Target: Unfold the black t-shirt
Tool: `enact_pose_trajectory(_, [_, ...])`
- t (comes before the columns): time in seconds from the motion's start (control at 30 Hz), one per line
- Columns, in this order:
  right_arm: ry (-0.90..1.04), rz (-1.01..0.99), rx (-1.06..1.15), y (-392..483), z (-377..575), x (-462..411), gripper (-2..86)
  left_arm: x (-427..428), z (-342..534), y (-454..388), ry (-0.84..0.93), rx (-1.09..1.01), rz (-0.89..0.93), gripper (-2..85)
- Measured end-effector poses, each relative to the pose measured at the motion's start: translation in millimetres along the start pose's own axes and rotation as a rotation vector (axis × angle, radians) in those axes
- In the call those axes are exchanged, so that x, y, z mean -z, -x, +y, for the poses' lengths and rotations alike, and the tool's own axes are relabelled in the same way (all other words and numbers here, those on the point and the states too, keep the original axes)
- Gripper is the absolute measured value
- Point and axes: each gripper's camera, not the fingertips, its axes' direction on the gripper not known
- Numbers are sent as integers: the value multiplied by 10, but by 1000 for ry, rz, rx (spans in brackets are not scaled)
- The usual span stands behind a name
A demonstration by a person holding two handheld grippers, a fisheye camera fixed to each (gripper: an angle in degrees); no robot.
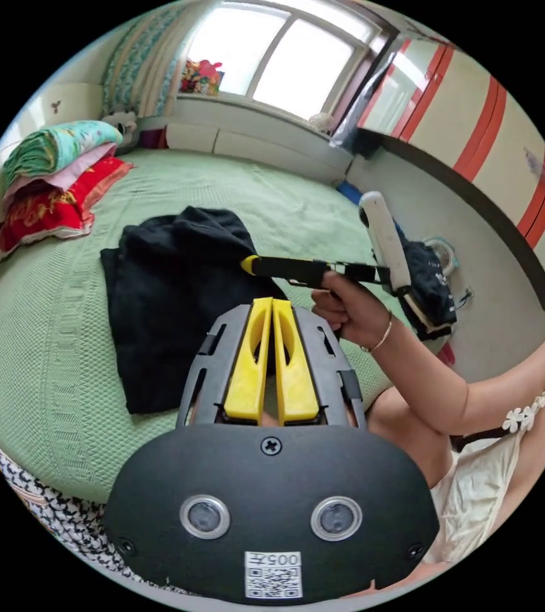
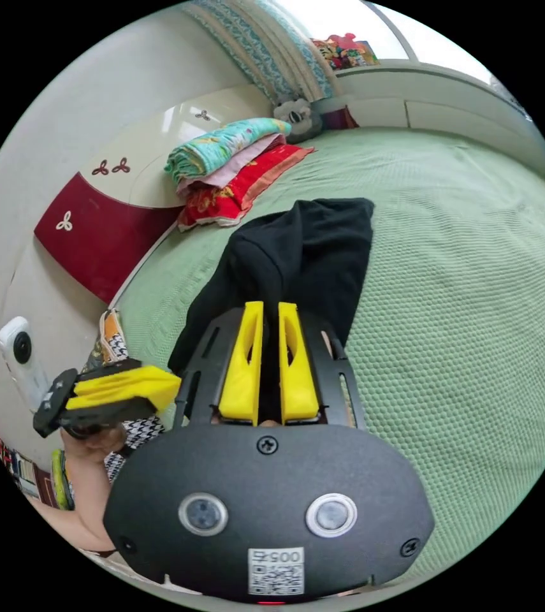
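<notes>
Black t-shirt (image 1: 164, 306) lies folded on the bed (image 1: 43, 357). Your right gripper (image 2: 271, 312) pinches its fold; lift slowly. Left gripper (image 1: 271, 306) fingers together, empty; grab the hem opposite.

Black t-shirt (image 1: 164, 306) folded on green bed (image 1: 43, 331); right gripper (image 1: 251, 264) (in a hand) touching its edge; left gripper (image 1: 271, 306) jaws together.
</notes>
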Motion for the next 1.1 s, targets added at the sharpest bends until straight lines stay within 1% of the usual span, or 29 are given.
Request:
enact_pose_trajectory(0.03, [-35, 48, 3, -7, 38, 139, 21, 20, 12, 26, -16, 26, -24, -6])
enact_pose_trajectory(0.1, [-84, 119, 2, -38, 107, 369, 10, 2, 16, 92, -6, 117, -166, -6])
enact_pose_trajectory(0.17, [-127, 179, -29, -115, 183, 604, 6, -77, -1, 61, -4, 117, -234, -7])
enact_pose_trajectory(0.27, [-218, 306, -100, -316, 322, 999, 5, -290, -84, -8, 63, 127, -233, -7])
enact_pose_trajectory(0.33, [-281, 447, -205, -549, 424, 1317, 8, -413, -115, -86, 93, 103, -278, -7])
enact_pose_trajectory(0.37, [-291, 490, -245, -618, 450, 1396, 8, -494, -134, -130, 138, 100, -320, -7])
enact_pose_trajectory(0.4, [-289, 549, -321, -770, 503, 1530, 6, -560, -149, -178, 175, 84, -355, -7])
enact_pose_trajectory(0.43, [-241, 534, -403, -956, 555, 1599, 0, -586, -154, -204, 185, 71, -371, -7])
enact_pose_trajectory(0.47, [-232, 517, -438, -1042, 592, 1625, -3, -632, -167, -249, 201, 52, -407, -7])
enact_pose_trajectory(0.5, [-228, 543, -522, -1193, 670, 1660, -5, -676, -184, -279, 222, 44, -438, -7])
enact_pose_trajectory(0.53, [-207, 653, -579, -1298, 711, 1654, -6, -700, -192, -289, 235, 42, -448, -7])
enact_pose_trajectory(0.57, [-181, 691, -583, -1340, 714, 1631, -6, -746, -205, -304, 255, 38, -456, -7])
enact_pose_trajectory(0.6, [-114, 695, -611, -1429, 718, 1588, -4, -780, -216, -313, 263, 37, -450, -6])
enact_pose_trajectory(0.63, [-108, 630, -636, -1460, 743, 1600, -2, -791, -222, -315, 264, 43, -446, -6])
enact_pose_trajectory(0.67, [-129, 583, -616, -1434, 757, 1619, 1, -799, -237, -322, 261, 58, -433, -6])
enact_pose_trajectory(0.7, [-199, 492, -538, -1329, 779, 1673, 7, -798, -252, -340, 253, 61, -409, -6])
enact_pose_trajectory(0.73, [-257, 413, -434, -1191, 786, 1713, 35, -795, -258, -353, 249, 59, -397, -6])
enact_pose_trajectory(0.77, [-273, 377, -377, -1121, 781, 1719, 49, -790, -266, -378, 241, 55, -379, -7])
enact_pose_trajectory(0.8, [-270, 313, -289, -999, 759, 1696, 81, -795, -268, -403, 242, 50, -377, -7])
enact_pose_trajectory(0.83, [-233, 254, -216, -897, 727, 1635, 106, -801, -266, -414, 246, 46, -381, -7])
enact_pose_trajectory(0.9, [-170, 200, -114, -759, 699, 1511, 129, -831, -259, -440, 273, 41, -402, -7])
enact_pose_trajectory(1.1, [-37, 230, 52, -442, 674, 1135, 131, -815, -270, -509, 276, 27, -374, -7])
